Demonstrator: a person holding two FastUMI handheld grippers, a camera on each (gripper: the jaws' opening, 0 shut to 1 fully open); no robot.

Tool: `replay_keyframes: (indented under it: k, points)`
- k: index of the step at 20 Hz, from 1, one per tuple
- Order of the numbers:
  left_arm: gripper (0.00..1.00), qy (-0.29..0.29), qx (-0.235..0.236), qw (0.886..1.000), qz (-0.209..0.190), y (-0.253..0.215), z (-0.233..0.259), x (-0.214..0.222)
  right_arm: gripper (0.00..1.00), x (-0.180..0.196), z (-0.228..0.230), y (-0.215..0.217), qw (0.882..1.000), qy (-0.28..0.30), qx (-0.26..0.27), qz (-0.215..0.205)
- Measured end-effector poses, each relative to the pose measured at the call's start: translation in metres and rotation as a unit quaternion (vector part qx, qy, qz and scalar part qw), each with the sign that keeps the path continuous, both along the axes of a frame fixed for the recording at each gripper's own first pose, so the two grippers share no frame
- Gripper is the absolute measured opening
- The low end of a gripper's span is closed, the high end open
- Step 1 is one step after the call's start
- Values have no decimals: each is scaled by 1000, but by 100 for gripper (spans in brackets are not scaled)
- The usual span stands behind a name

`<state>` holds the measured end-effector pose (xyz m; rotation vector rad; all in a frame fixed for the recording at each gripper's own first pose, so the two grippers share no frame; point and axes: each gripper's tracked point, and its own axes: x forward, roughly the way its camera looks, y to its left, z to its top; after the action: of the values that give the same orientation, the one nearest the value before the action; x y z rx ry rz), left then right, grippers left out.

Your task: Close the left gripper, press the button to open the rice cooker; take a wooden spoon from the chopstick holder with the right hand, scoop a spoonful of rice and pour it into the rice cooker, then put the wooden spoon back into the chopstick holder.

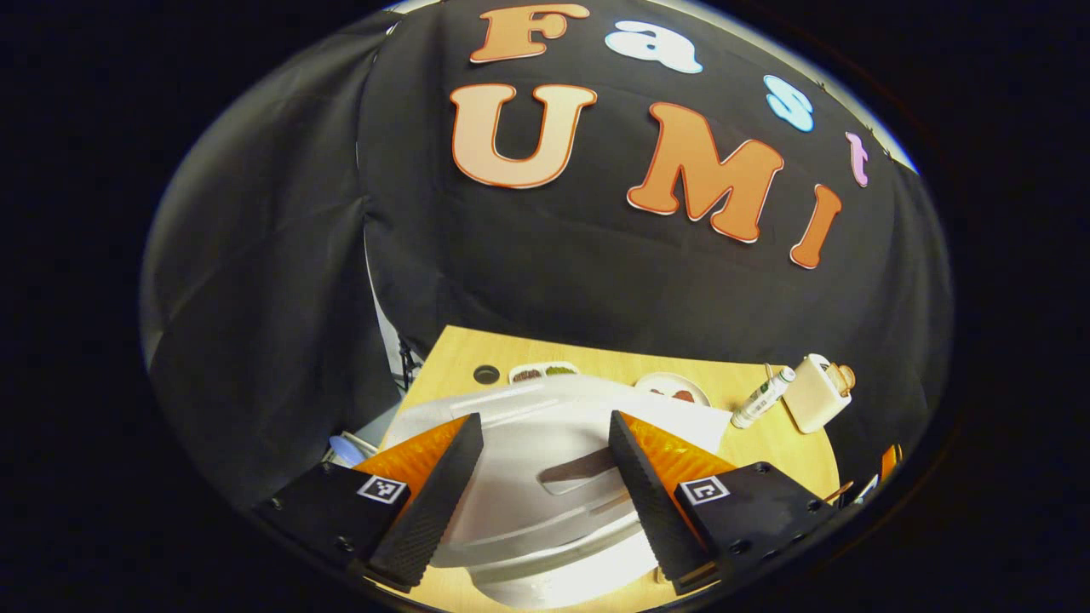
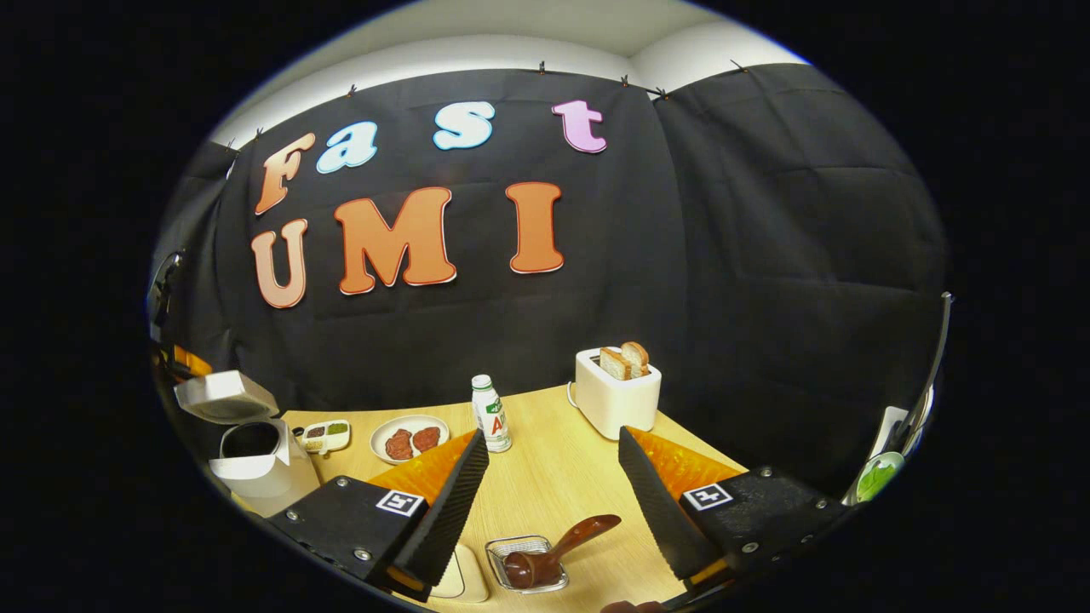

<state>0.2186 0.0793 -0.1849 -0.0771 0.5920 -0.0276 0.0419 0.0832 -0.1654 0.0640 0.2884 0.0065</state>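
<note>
Left gripper (image 1: 545, 485) jaws wide apart, hovering right over the rice cooker (image 1: 545, 477) — holding nothing. In the right gripper view the rice cooker (image 2: 255, 464) sits far left on the table (image 2: 553, 485), lid up. Right gripper (image 2: 553, 502) also wide, empty — wooden spoon (image 2: 558, 545) lies in the wire holder (image 2: 528, 562) just below, between the fingers.

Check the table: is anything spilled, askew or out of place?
Nothing looks spilled. The wooden spoon lies slanted in a small wire basket, its handle poking out over the rim. The rice cooker stands with its lid raised.
</note>
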Motion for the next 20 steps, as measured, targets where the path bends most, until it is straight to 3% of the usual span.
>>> replay_keyframes:
  k: [3,8,14,17,20]
  points:
    - [100,-5,-12,1000,14,-5,-25,-12,95,-4,-4,1,1000,5,-6,6]
    - [100,1,40,999,10,-9,-60,-25,95,-10,-9,4,1000,15,-11,15]
    - [100,22,70,997,8,-8,-98,-49,95,-11,-13,4,999,26,-20,25]
    - [100,-12,59,998,19,-7,-96,-41,95,-12,-16,8,999,31,-24,32]
    - [100,-21,78,997,1,-12,-92,-45,95,-13,-12,17,998,27,-25,45]
